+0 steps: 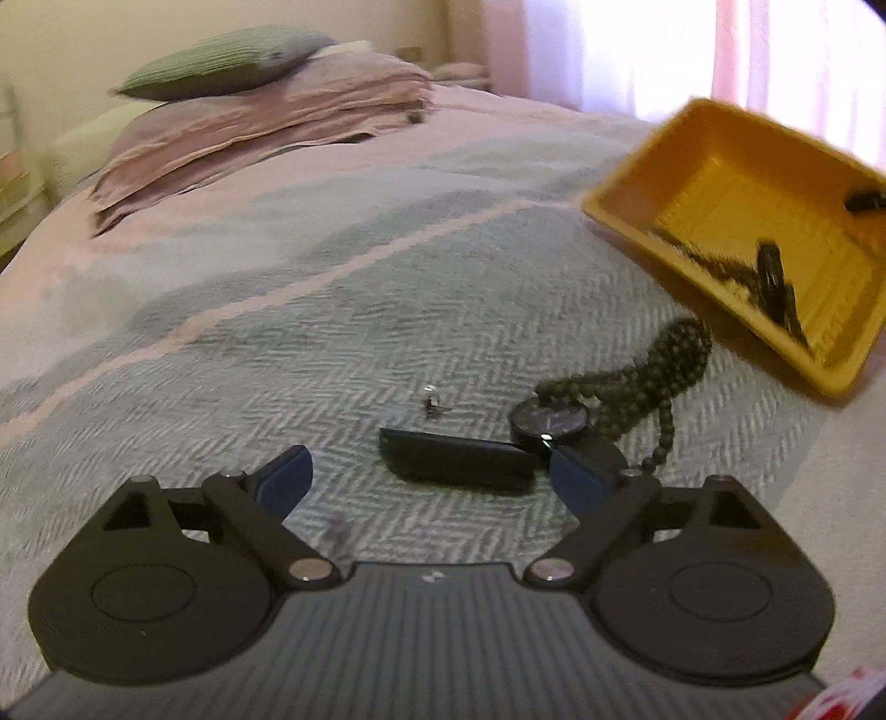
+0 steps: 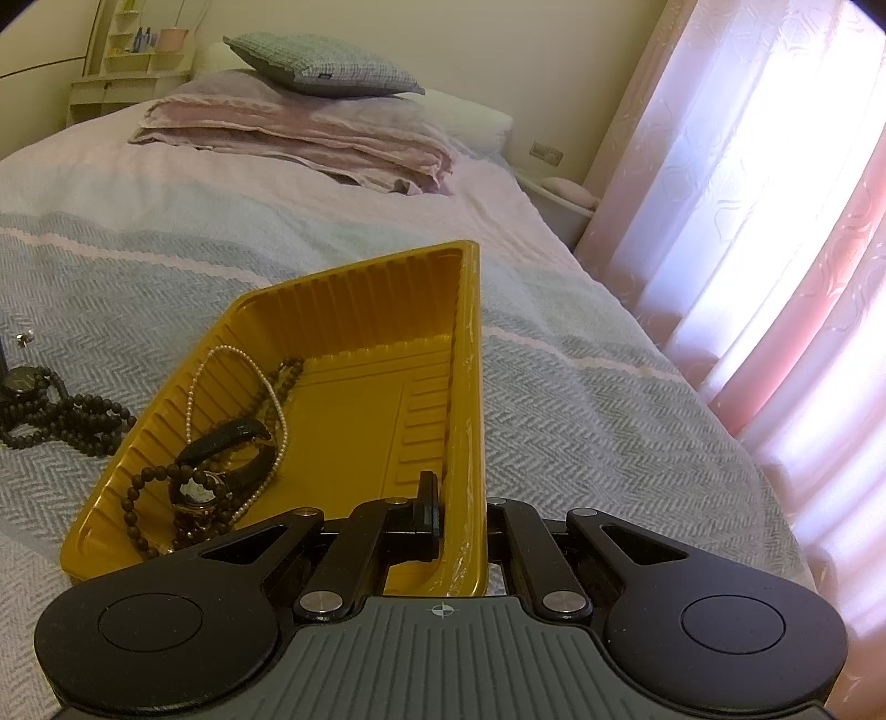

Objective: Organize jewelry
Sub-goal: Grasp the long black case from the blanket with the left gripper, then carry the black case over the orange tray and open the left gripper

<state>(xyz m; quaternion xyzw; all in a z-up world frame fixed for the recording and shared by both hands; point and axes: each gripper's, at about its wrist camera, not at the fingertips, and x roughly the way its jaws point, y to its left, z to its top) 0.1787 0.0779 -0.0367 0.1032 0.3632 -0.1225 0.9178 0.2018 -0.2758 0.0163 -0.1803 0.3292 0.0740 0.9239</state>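
Note:
A yellow tray (image 2: 354,327) is tilted above the bed, and my right gripper (image 2: 462,526) is shut on its near right rim. Inside lie a pearl necklace (image 2: 191,396), a dark bead string (image 2: 138,498) and a watch (image 2: 199,487). In the left wrist view the tray (image 1: 626,191) hangs at the right. My left gripper (image 1: 432,476) is open, just above the bedspread. Between and just beyond its fingers lie a black watch (image 1: 545,423) with its strap (image 1: 454,462), a dark bead necklace (image 1: 653,376) and a small silver earring (image 1: 432,401).
The bed has a grey herringbone and pink bedspread (image 1: 249,310). Folded pink blankets (image 2: 310,133) and a grey-green pillow (image 2: 326,66) lie at the head. Pink curtains (image 2: 775,221) hang along the right side. A shelf (image 2: 138,50) stands at the back left.

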